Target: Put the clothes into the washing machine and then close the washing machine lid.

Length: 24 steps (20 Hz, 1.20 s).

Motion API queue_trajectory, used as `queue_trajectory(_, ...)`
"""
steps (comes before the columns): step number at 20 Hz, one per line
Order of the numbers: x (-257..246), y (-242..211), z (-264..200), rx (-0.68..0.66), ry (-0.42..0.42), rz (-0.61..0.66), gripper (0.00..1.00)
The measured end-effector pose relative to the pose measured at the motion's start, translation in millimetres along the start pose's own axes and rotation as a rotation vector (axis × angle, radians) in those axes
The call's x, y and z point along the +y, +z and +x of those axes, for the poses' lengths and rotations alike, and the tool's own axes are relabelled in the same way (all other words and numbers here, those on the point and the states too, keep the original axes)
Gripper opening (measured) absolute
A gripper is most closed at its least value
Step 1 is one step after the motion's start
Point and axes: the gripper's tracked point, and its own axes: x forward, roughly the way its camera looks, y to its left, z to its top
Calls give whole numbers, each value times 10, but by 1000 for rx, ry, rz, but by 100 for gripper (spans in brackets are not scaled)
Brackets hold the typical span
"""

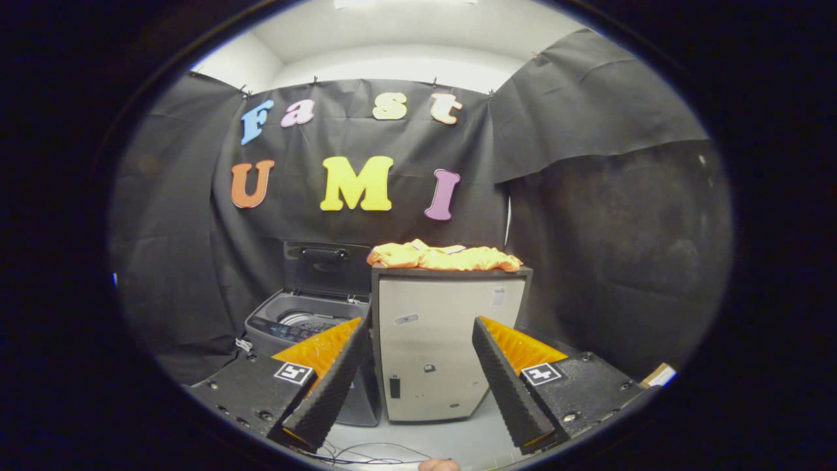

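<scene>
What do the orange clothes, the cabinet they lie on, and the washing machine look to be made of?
Orange clothes: soft fabric, matte, judging by the folds and limp edges. Cabinet: pale smooth panel in a dark frame, probably painted metal or laminate; unclear which. Washing machine: grey moulded plastic body, it seems, with a darker raised lid. The gripper is open, well short of them all; its finger pads look like ribbed black foam.
</scene>
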Motion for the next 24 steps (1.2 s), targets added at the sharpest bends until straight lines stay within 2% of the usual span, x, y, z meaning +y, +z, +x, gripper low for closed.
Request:
queue_trajectory(6, 29, 57, 50, 0, 11, 26, 100)
queue_trajectory(14, -29, 271, 202, -19, -19, -4, 100)
queue_trajectory(20, -119, 575, 483, -22, -19, -6, 100)
queue_trajectory(24, -213, 820, 869, -2, -16, 10, 100)
